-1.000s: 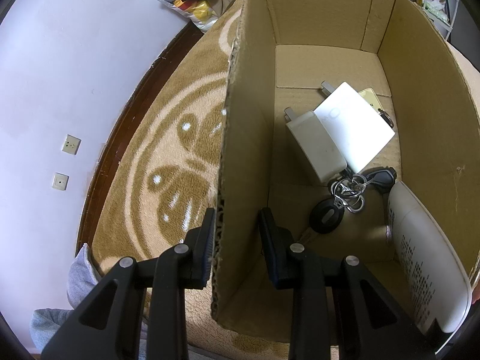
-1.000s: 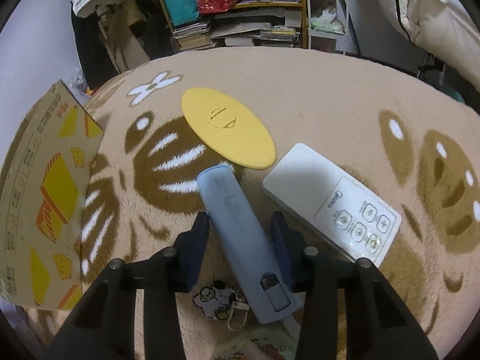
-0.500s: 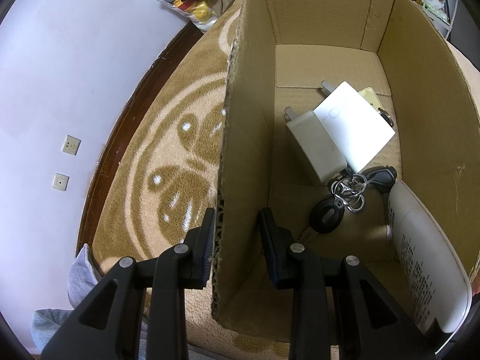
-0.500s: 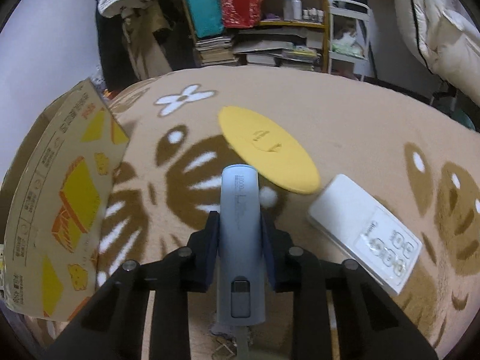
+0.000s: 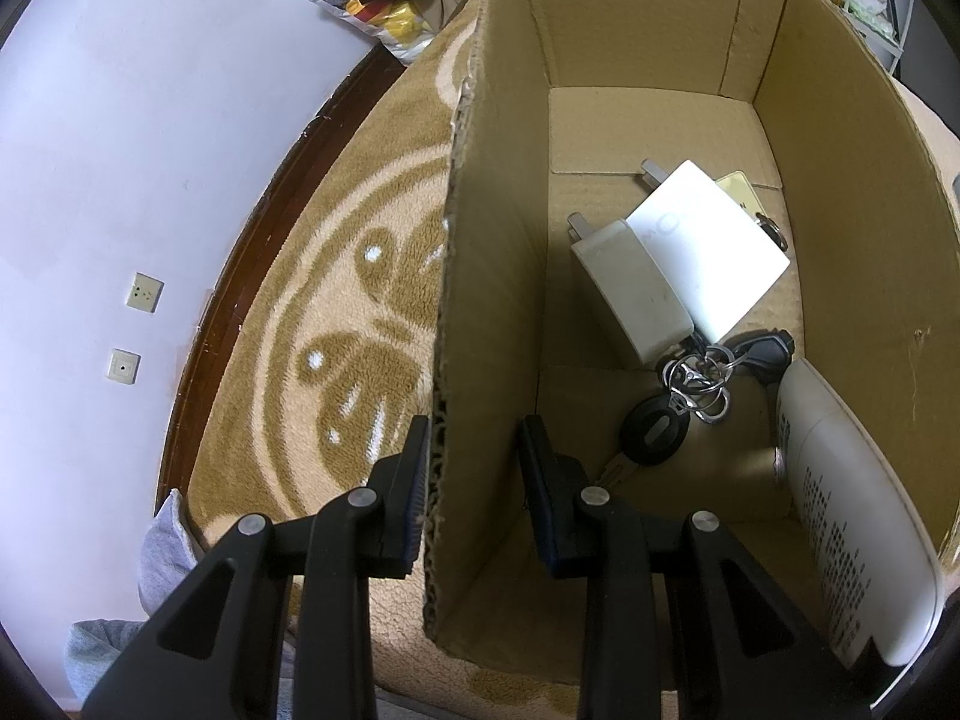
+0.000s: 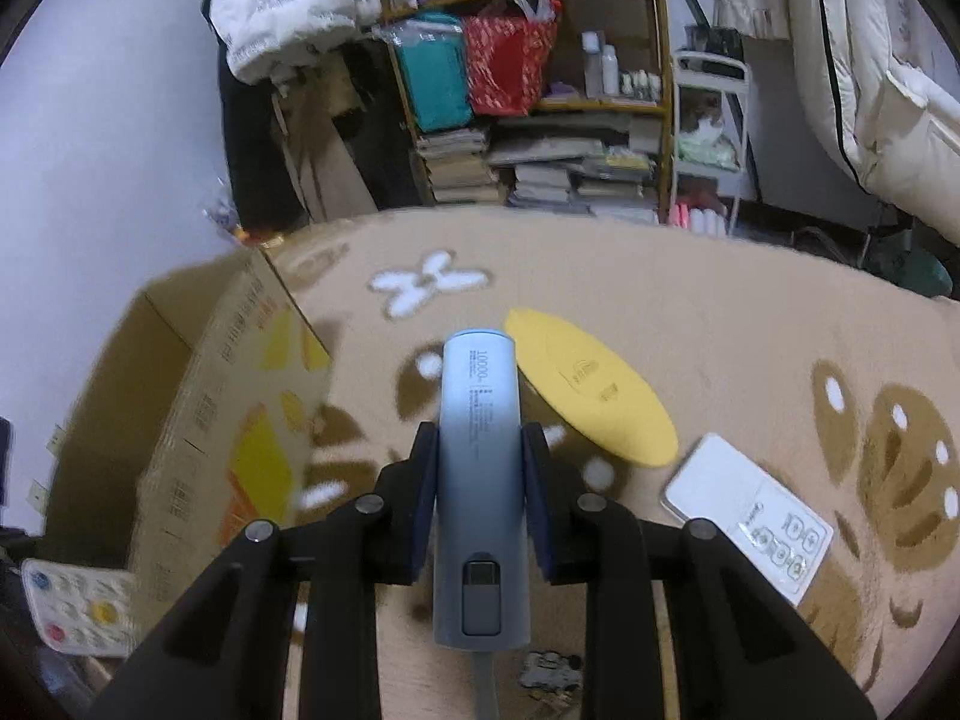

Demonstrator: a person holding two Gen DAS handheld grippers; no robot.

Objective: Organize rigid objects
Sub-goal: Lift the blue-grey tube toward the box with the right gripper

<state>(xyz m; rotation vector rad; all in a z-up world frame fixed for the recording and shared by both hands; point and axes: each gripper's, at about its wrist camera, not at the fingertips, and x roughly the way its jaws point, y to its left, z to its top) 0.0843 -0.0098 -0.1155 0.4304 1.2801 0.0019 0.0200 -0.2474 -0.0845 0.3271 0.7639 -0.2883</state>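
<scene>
Your right gripper (image 6: 477, 468) clamped the power bank (image 6: 480, 480), held above the rug (image 6: 720, 330). Your left gripper (image 5: 474, 474) straddled the box (image 5: 480, 300) wall, jaws apart, not visibly pinching. Step looked like carry-to-box; next you needed to swing left past the lid (image 6: 588, 396) and lower in beside the keys (image 5: 678, 402) and chargers (image 5: 672, 276).

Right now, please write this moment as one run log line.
left tool: open, straddling cardboard box wall | right tool: shut on power bank, lifted off carpet

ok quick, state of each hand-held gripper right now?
Left hand-held gripper: open, fingers straddling the cardboard box wall, not clamped.
Right hand-held gripper: shut on the blue power bank, lifted off the rug.
</scene>
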